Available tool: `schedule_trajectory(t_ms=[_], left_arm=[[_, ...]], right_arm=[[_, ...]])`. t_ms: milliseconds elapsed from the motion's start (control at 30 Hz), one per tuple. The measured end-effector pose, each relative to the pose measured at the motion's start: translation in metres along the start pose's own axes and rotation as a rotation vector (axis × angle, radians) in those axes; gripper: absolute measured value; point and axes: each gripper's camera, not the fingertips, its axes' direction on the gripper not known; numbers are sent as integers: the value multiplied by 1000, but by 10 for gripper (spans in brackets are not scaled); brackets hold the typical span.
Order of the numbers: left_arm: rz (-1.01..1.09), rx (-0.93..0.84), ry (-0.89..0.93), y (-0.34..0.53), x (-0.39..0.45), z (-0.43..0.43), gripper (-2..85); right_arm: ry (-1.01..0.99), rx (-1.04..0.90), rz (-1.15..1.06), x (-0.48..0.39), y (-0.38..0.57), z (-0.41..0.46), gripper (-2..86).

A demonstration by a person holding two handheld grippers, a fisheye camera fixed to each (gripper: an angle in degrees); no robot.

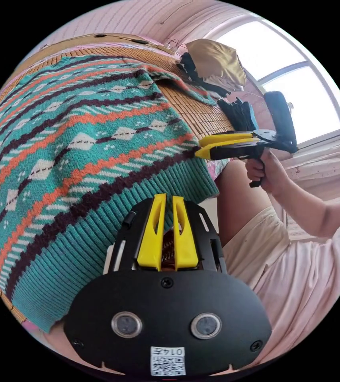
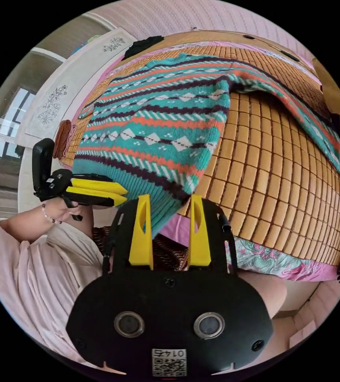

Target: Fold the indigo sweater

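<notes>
Lying flat on mat (image 2: pixel 265 159) across upper centre of both views: sweater (image 1: pixel 82 131), ribbed hem facing frame bottom, putting both corners within reach. Bracketing one hem corner, lower centre: right gripper (image 2: pixel 168 199), jaws standing wide, probably readying a pinch. Pointing at hem edge, lower centre: left gripper (image 1: pixel 169 199), jaws nearly meeting; gripping cloth or not, cannot tell. Probably preparing a paired lift for first fold.

Patterned teal sweater (image 1: pixel 78 151) — spread flat on bamboo mat (image 2: pixel 265 167).
</notes>
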Motion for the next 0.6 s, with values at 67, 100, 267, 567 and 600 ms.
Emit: schedule_trajectory(t_ms=[67,100,267,567,600], left_arm=[[-2,20,34,4,0,-16,49],[-17,43,2,10,-1,-32,51],[-163,113,-276,54,-40,-110,52],[-541,119,-502,113,-137,-197,92],[-583,108,-475,115,-150,-199,99]], right_arm=[[95,10,-22,-7,2,-5,61],[99,-19,-46,-6,1,-8,36],[13,-62,65,32,11,-3,24],[-32,-68,114,28,17,-3,32],[-28,-68,123,24,17,-1,36]])
